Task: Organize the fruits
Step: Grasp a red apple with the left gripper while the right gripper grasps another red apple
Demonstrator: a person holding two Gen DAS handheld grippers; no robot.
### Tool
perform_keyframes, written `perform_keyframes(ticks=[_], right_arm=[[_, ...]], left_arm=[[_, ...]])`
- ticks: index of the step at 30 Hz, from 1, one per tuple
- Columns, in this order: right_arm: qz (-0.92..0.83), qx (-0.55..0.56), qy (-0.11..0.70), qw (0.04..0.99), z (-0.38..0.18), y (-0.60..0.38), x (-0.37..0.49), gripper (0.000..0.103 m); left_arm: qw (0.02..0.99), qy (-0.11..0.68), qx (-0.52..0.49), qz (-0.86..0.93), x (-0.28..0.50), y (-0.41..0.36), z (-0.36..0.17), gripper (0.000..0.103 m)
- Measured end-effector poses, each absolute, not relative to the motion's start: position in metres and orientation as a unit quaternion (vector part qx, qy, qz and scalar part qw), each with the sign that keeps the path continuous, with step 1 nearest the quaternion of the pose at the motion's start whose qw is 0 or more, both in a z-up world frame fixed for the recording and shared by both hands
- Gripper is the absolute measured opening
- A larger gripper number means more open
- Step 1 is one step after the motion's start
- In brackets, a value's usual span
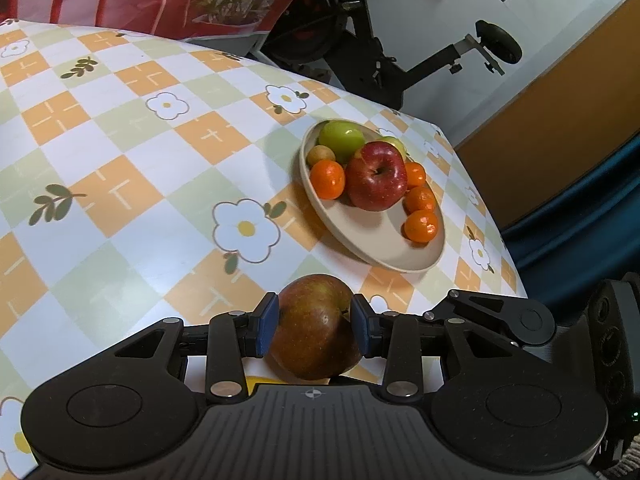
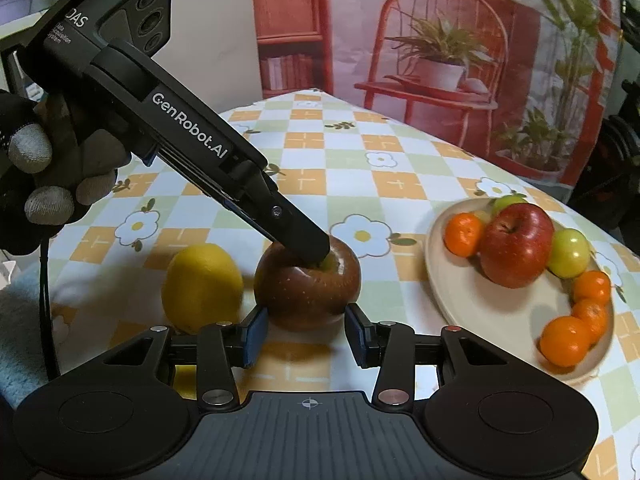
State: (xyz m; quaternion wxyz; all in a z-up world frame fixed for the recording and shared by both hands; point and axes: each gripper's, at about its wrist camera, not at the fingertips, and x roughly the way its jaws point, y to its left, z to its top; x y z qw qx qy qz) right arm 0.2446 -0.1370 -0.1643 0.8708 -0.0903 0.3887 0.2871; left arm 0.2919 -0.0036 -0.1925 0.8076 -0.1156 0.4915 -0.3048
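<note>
1. Checked floral cloth [image 2: 360, 152] covers the table, glossy and wipe-clean looking. Printed backdrop [image 2: 440, 40] with a red chair stands behind it, and an exercise bike [image 1: 360, 40] sits past the far edge.
2. Apple [image 2: 304, 292] sits on the cloth, outside the plate [image 2: 460, 300]. It is brown-red, dull-skinned and squat, with the stem hollow facing up and its axis about upright.
3. Lemon [image 2: 204, 284] lies just beside the apple, on the side away from the plate. It is yellow, oval and slightly blurred.
4. Left gripper [image 1: 314, 320] pinches the apple, with a blue pad tight on each flank. In the right view it slants down from a gloved hand [image 2: 44, 168], its tip at the stem hollow.
5. Right gripper [image 2: 306, 332] comes in low from the front, jaws narrow. Its pads flank the apple's base and look to touch it, but I cannot tell if they press.
6. Key relation: the plate lies to the right of the apple in the right view, and ahead and slightly right in the left view, near but apart. Both grippers are at the apple, and the right one is on the plate's side.
7. The plate is beige, matte and shallow-rimmed. It holds a shiny red apple [image 2: 516, 244], a green apple [image 2: 568, 252] and mandarins [image 2: 566, 340], with the near-middle floor bare.
8. Judgement: the free spot is that bare patch. The round, smooth apple may roll against the other fruit if it is set down tilted.
</note>
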Motion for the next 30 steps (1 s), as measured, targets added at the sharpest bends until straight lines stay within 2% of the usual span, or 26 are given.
perform_keyframes(ticks=[11,17,22,30], right_arm=[[0.264,-0.103,0.395,0.874,-0.161,-0.163,0.233,0.039],[0.266,-0.09,0.401,0.872,-0.168,-0.161,0.233,0.045],[0.267,-0.059,0.396,0.877,-0.172,-0.157,0.242,0.055],[0.261,-0.016,0.394,0.881,-0.181,-0.16,0.25,0.061]], left_arm=[[0.798,0.492,-0.117,-0.326,0.29,-0.035,-0.196,0.04],[0.793,0.505,-0.112,-0.322,0.29,-0.029,-0.199,0.04],[0.798,0.505,-0.108,-0.311,0.294,-0.022,-0.197,0.038],[0.796,0.508,-0.089,-0.317,0.294,-0.026,-0.195,0.038]])
